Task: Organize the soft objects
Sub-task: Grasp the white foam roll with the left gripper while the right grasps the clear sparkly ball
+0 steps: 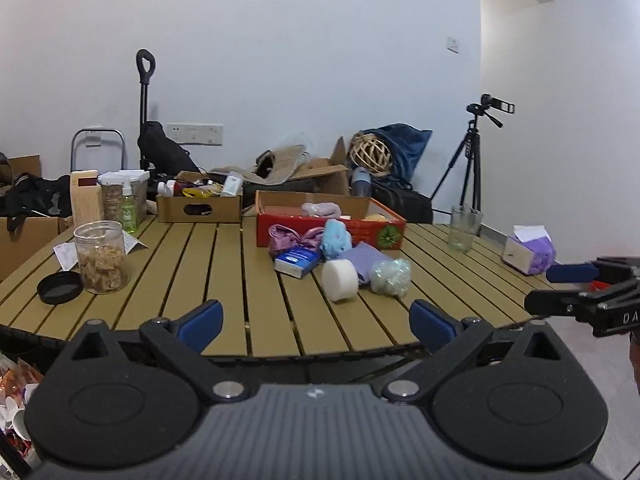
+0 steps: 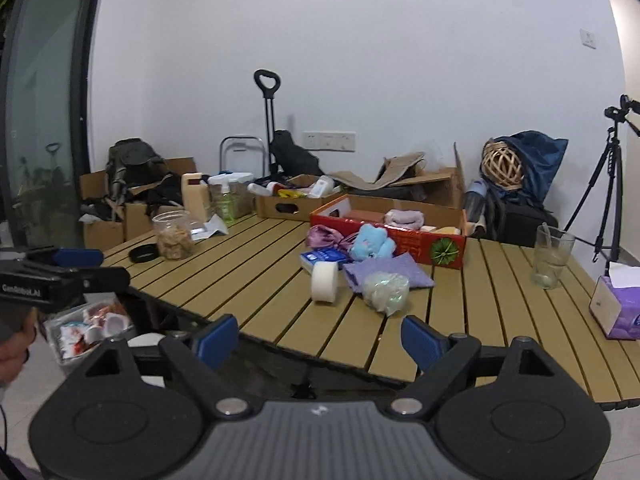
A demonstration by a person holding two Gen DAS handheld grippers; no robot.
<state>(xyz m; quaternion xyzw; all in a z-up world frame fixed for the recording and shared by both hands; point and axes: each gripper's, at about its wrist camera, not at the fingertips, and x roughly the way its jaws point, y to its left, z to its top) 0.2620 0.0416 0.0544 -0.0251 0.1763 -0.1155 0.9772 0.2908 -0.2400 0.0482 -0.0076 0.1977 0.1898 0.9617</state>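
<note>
Tool (image 1: 316, 322) short of sponge (image 1: 340, 280) (empty)

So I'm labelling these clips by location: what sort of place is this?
Probably a spare room at home used for recording: a slatted folding table, open cardboard boxes of clutter along the wall, and a camera on a tripod in the corner.

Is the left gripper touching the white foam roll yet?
Apart. In the left wrist view the left gripper is open at the table's near edge, with bare slats between its fingers and the white foam roll.
</note>
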